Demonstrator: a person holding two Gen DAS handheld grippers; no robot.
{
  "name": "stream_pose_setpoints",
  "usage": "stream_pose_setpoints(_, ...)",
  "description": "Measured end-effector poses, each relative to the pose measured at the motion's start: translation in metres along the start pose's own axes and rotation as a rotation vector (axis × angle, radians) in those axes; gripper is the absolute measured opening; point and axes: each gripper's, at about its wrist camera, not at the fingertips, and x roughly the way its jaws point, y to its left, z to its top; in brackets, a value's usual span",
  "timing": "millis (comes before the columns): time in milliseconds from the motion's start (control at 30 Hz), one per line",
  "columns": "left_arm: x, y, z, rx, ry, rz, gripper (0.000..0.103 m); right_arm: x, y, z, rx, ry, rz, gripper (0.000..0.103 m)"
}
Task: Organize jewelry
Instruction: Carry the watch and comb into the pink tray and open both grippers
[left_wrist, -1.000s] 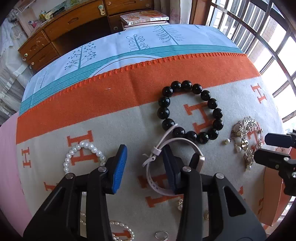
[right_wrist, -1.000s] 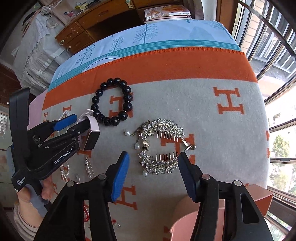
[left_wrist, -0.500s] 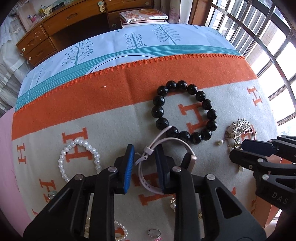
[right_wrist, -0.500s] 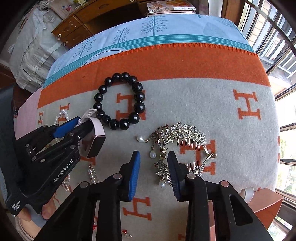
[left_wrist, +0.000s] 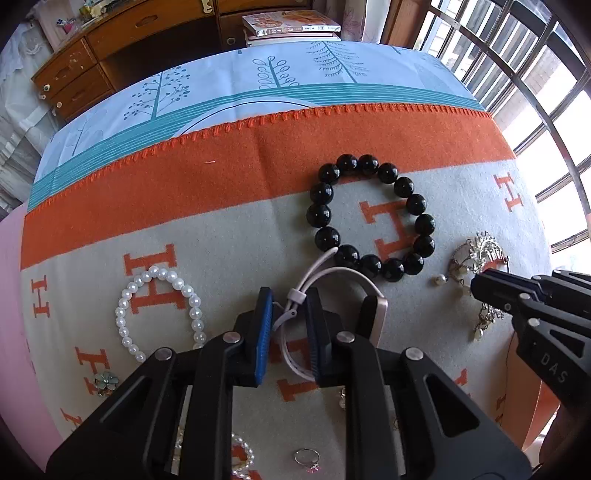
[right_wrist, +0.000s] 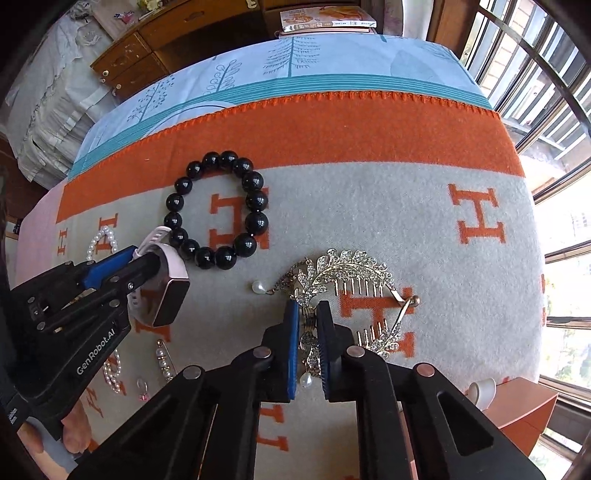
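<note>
Here, left gripper (left_wrist: 289, 325) pointing steeply down, jaws just closing, clamped on pink watch (left_wrist: 376, 317) strap | black bead bracelet (left_wrist: 369, 218), glossy round beads, just beyond | right gripper (right_wrist: 307, 343) likewise down, jaws just closing, pinching rhinestone hair comb (right_wrist: 351, 273) on grey-orange felt blanket (right_wrist: 369, 206).

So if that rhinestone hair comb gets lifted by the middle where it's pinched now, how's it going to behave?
The hair comb looks like rigid metal, so it should probably lift in one piece. The right gripper holds only its narrow centre, so it may pivot or tilt. Its pearl drops hang on fine links and will likely swing or snag.
</note>
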Motion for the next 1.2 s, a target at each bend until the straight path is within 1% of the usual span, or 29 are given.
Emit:
stream_pose_setpoints(100,-0.003,0.005,-0.002,-0.025,-0.006,-0.019,0.010,-0.017,-0.005,-0.004,0.013,-0.041,0.033,0.007)
stream_pose_setpoints(200,-0.015,0.012,-0.005,-0.064,-0.039,-0.022,0.009,-0.040,-0.011,-0.010,0.022,-0.088,0.080,0.007)
stream_pose_setpoints(333,-0.046,0.015,-0.011,-0.090,-0.089,-0.033,0.009,-0.077,-0.018,-0.022,0.021,-0.155,0.142,0.007)
stream_pose_setpoints(400,-0.067,0.011,-0.016,-0.090,-0.115,-0.050,0.009,-0.098,-0.023,-0.033,0.016,-0.191,0.172,0.007)
stream_pose_setpoints(500,-0.104,-0.003,-0.027,-0.070,-0.164,-0.081,0.009,-0.131,-0.033,-0.056,0.004,-0.244,0.217,0.007)
stream_pose_setpoints(567,-0.129,-0.017,-0.034,-0.051,-0.193,-0.117,0.009,-0.152,-0.045,-0.076,-0.001,-0.276,0.239,0.007)
stream_pose_setpoints(633,-0.150,-0.037,-0.042,-0.021,-0.222,-0.153,0.009,-0.171,-0.056,-0.097,-0.002,-0.305,0.253,0.007)
stream_pose_setpoints(733,-0.173,-0.074,-0.054,0.033,-0.243,-0.203,0.009,-0.191,-0.074,-0.132,-0.001,-0.334,0.252,0.007)
stream_pose_setpoints(867,-0.184,-0.126,-0.065,0.106,-0.247,-0.280,0.009,-0.196,-0.099,-0.176,0.006,-0.319,0.222,0.007)
stream_pose_setpoints(1000,-0.182,-0.172,-0.077,0.166,-0.245,-0.322,0.009,-0.177,-0.124,-0.212,0.017,-0.265,0.190,0.007)
stream_pose_setpoints(1100,-0.166,-0.198,-0.080,0.191,-0.210,-0.334,0.009,-0.155,-0.139,-0.234,0.030,-0.207,0.169,0.007)
stream_pose_setpoints(1200,-0.138,-0.216,-0.083,0.212,-0.167,-0.326,0.009,-0.131,-0.148,-0.250,0.037,-0.154,0.144,0.007)
